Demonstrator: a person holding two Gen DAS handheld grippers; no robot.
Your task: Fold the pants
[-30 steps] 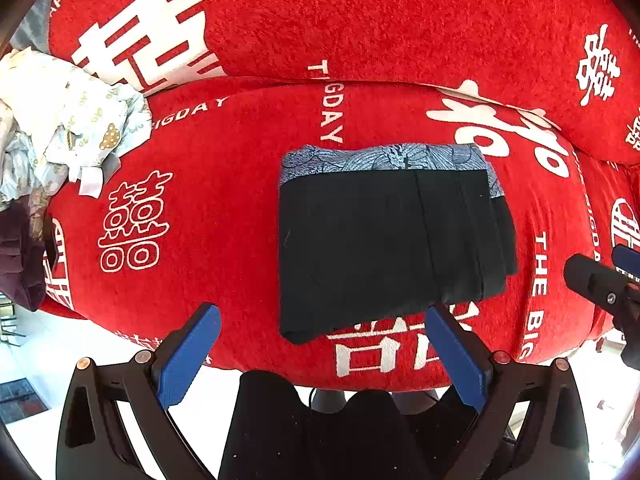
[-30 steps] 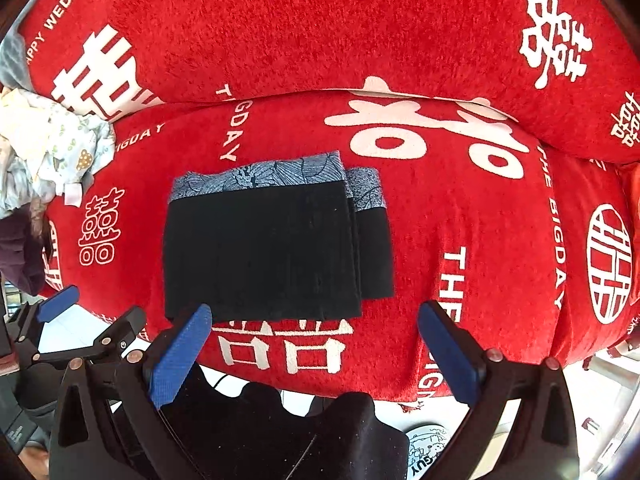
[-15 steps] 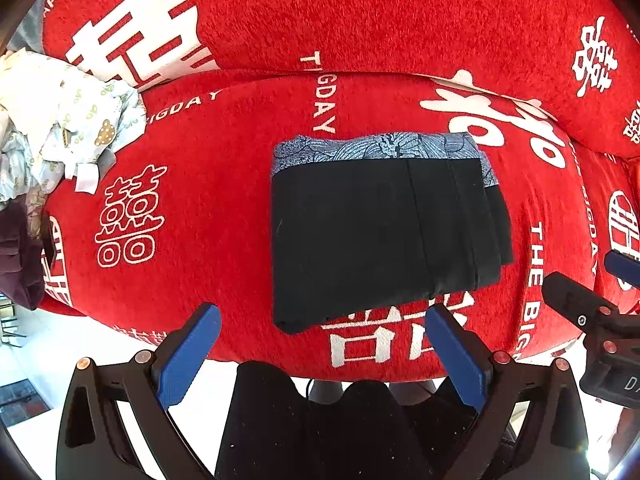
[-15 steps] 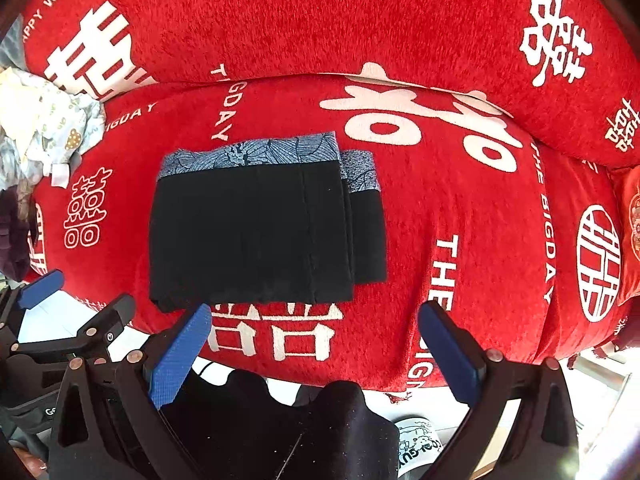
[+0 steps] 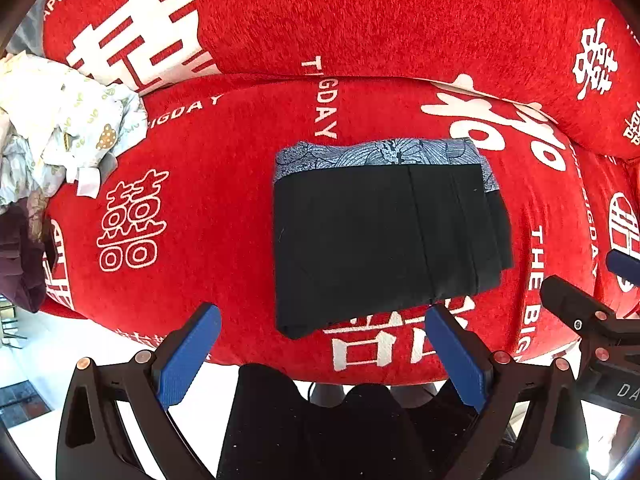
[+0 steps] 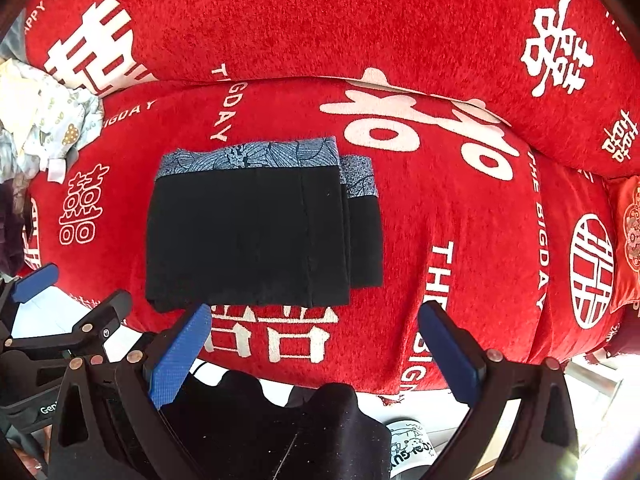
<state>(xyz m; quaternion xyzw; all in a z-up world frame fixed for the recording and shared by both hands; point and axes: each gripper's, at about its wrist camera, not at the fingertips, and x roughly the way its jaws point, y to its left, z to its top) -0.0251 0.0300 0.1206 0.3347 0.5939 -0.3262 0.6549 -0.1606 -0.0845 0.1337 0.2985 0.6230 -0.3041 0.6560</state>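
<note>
Both hand-held grippers, left [image 5: 322, 354] and right [image 6: 314, 350], gape empty just short of the folded pants [image 5: 384, 236].

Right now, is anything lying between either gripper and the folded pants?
Nothing visible does. The folded pants lie flat on the red sofa cover, with only bare cover between them and the open left gripper and open right gripper. The pile of clothes sits well off to the left.

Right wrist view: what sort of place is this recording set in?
Probably a home living room or bedroom. The folded black pants lie on a red sofa cover printed with wedding characters and "THE BIG DAY", and a pile of crumpled laundry sits at its left end. Both claws hang open, clear of the pants.
</note>
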